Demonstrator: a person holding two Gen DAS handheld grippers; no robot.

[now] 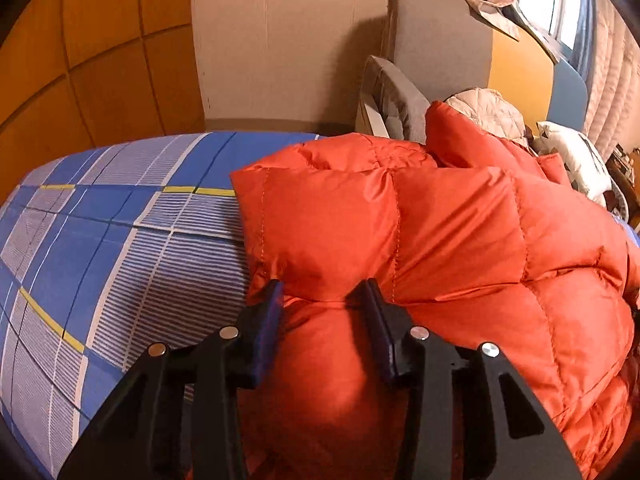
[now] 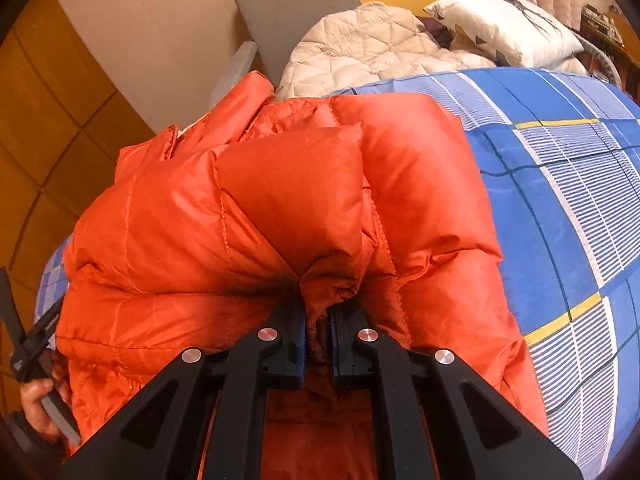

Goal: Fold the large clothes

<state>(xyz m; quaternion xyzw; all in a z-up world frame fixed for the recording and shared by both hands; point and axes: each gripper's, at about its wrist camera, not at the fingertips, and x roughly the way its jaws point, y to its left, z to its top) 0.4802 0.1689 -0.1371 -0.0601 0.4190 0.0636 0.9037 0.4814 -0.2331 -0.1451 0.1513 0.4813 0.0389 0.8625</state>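
A bed with a blue checked sheet crossed by white and yellow lines [image 1: 120,240] fills the room in front of me, with orange wood-panelled walls [image 1: 80,60] to the left and a grey upholstered headboard [image 1: 436,48] at the far end. A puffy orange quilted down jacket [image 1: 440,240] lies bunched on the sheet, on the right in the left wrist view and the left in the right wrist view. My left claw [image 1: 322,286] is spread wide, its jaws pressed down into a near bulge of the jacket with padding swelling up between them. My right claw [image 2: 316,312] is nearly closed, pinching a gathered fold of the jacket's near edge. Beyond the jacket, a cream quilted jacket [image 2: 360,48] sits beside a white patterned pillow [image 2: 508,28].
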